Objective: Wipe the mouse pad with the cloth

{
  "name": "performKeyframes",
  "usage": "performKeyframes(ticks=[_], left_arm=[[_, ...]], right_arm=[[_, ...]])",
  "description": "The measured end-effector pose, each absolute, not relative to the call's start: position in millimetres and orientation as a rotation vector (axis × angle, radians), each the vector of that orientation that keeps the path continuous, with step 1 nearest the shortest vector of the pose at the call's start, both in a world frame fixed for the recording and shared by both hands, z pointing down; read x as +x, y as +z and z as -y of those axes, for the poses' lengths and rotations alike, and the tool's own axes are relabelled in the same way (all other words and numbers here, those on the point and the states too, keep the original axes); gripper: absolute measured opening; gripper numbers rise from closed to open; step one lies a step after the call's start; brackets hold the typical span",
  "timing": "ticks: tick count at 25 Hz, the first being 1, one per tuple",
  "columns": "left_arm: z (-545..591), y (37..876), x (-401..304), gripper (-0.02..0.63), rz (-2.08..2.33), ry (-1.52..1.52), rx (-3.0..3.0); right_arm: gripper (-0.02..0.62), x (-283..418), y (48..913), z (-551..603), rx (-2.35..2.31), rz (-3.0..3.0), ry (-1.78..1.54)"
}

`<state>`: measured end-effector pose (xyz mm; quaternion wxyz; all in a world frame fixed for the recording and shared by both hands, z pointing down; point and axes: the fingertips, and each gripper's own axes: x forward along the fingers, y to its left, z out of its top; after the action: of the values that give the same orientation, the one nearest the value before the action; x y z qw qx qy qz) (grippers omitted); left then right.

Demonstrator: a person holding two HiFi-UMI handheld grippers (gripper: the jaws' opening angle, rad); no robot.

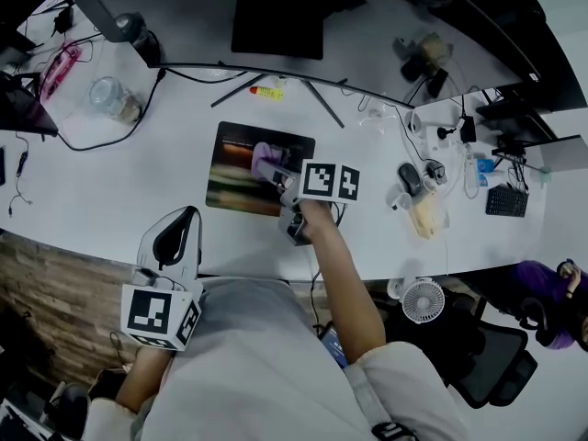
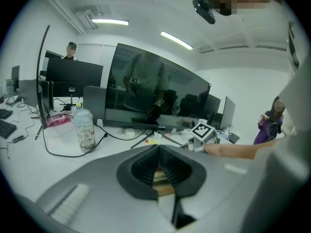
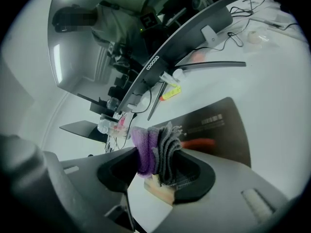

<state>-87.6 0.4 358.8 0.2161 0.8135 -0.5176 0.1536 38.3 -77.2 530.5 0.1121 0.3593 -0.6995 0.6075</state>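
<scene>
Cloth (image 3: 151, 149) squeezed in right gripper (image 3: 158, 165), by right edge of mouse pad (image 1: 237, 165); left gripper (image 1: 180, 231) closed, empty, at desk (image 1: 110, 191) front edge.

A long white desk (image 1: 101, 186) curves across the room; off its near edge, leftward, what looks like wood-plank floor (image 1: 55, 278); rightward, a black office chair (image 1: 489, 366); above the desk, ceiling strip lights (image 2: 110, 21).

Left gripper (image 2: 159, 147): jaws closed, tips meeting, nothing between them. It is aimed across a white desk (image 2: 58, 166). Clear jar (image 2: 85, 131) stands at left, a black cable (image 2: 58, 154) looping past its base. Wide dark monitor (image 2: 155, 98) behind. At right, a marker cube (image 2: 203, 131) beside a forearm (image 2: 233, 150).
</scene>
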Motion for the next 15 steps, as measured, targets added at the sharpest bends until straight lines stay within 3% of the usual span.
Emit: performKeyframes(ticks=[15], left_arm=[[-1.4,363.2,-132.0,0.000,1.485,0.398,2.179]], right_arm=[[0.206,-45.4,530.7,78.0,0.907,2.084,1.794]])
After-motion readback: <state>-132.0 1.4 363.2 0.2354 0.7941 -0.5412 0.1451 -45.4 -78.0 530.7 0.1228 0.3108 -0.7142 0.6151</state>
